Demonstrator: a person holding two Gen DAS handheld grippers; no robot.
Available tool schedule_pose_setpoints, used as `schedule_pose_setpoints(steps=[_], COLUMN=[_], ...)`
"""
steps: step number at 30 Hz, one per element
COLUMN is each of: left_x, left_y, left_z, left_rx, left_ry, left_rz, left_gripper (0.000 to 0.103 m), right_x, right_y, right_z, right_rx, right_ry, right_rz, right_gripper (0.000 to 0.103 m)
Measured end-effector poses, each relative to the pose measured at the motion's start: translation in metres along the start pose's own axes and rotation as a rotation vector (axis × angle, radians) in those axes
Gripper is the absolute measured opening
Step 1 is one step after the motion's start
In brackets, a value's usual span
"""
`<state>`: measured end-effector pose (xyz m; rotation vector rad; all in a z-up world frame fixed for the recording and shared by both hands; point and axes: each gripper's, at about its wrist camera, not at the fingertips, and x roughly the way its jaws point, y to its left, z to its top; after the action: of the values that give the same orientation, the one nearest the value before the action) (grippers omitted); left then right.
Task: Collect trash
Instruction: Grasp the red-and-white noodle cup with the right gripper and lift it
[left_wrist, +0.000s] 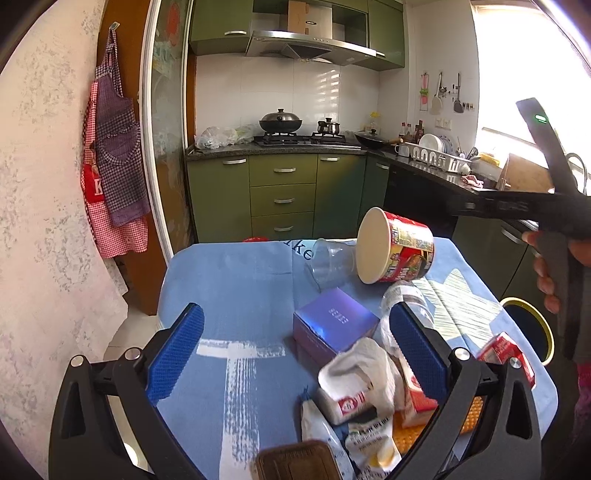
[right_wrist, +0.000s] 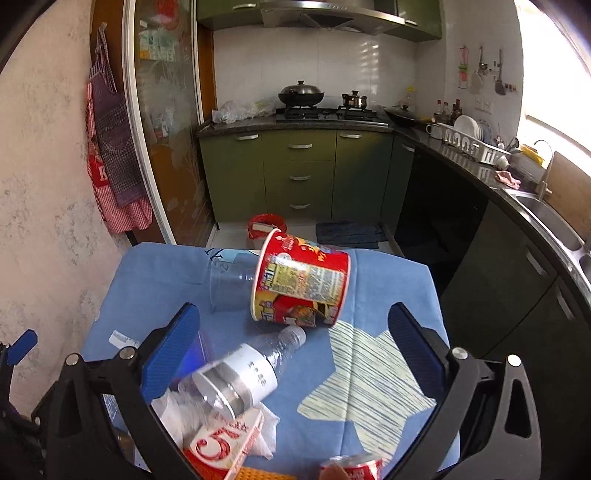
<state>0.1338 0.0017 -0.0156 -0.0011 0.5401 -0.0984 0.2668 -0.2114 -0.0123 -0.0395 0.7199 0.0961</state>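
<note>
Trash lies on a table under a blue cloth (left_wrist: 229, 288). A red instant-noodle cup (right_wrist: 303, 284) lies on its side beside a clear plastic cup (right_wrist: 229, 284). In front of them lies a clear plastic bottle (right_wrist: 243, 373) with a white label, over crumpled white paper (right_wrist: 266, 432) and a red-and-white carton (right_wrist: 221, 446). My right gripper (right_wrist: 295, 314) hangs open above the bottle and noodle cup. My left gripper (left_wrist: 297, 314) is open too, with a purple box (left_wrist: 332, 328) and crumpled paper (left_wrist: 362, 373) between its fingers. Neither holds anything.
A dark bin with a yellow rim (left_wrist: 532, 325) stands by the table's right edge, below the hand (left_wrist: 546, 273) holding the right gripper. Snack wrappers (left_wrist: 369, 439) and a red carton (left_wrist: 506, 354) lie near the front. A red bucket (right_wrist: 266, 225) and dark mat (right_wrist: 349, 234) sit on the floor beyond.
</note>
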Motion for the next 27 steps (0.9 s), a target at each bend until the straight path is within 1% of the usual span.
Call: schedule_pose_setpoints(steps=[1,2,4,6,9,13,16,18,21,22,27], left_x=[0.004,0.009,0.016,0.02,0.025,0.027,0.026,0.024,0.023,0.024,0.023], left_y=[0.001,0.002,0.005,0.008,0.01,0.014,0.013,0.012,0.009,0.01,0.008], left_z=[0.002,0.005,0.009,0.01,0.008,0.004,0.002,0.001,-0.001,-0.001,-0.003], left_rx=[0.001,0.003,0.007,0.005,-0.001,-0.011,-0.014,-0.011,-0.001,0.0,-0.003], left_ry=[-0.002,-0.005,-0.009,-0.015,-0.012,-0.01,-0.013,-0.016,-0.018,-0.018,-0.02], left_rz=[-0.005,-0.008,-0.014,-0.028,-0.05,-0.072,-0.09,-0.095,-0.098,-0.098,-0.102], left_gripper=[0.099,0.099,0.099,0.099,0.099,0.099,0.099,0.099,0.099,0.099,0.099], right_x=[0.015,0.027,0.052,0.077,0.108,0.14,0.159,0.17,0.18,0.181,0.177], right_y=[0.008,0.015,0.027,0.038,0.053,0.07,0.077,0.078,0.074,0.073,0.056], right_z=[0.01,0.019,0.034,0.044,0.049,0.049,0.045,0.043,0.038,0.035,0.027], right_rx=[-0.016,-0.027,-0.047,-0.075,-0.115,-0.186,-0.238,-0.267,-0.282,-0.287,-0.31], right_ry=[0.027,0.047,0.095,0.148,0.203,0.254,0.285,0.296,0.31,0.313,0.3], right_rz=[-0.015,-0.033,-0.1,-0.171,-0.258,-0.378,-0.442,-0.489,-0.526,-0.538,-0.595], right_gripper=[0.09,0.077,0.066,0.064,0.062,0.061,0.06,0.056,0.048,0.043,0.033])
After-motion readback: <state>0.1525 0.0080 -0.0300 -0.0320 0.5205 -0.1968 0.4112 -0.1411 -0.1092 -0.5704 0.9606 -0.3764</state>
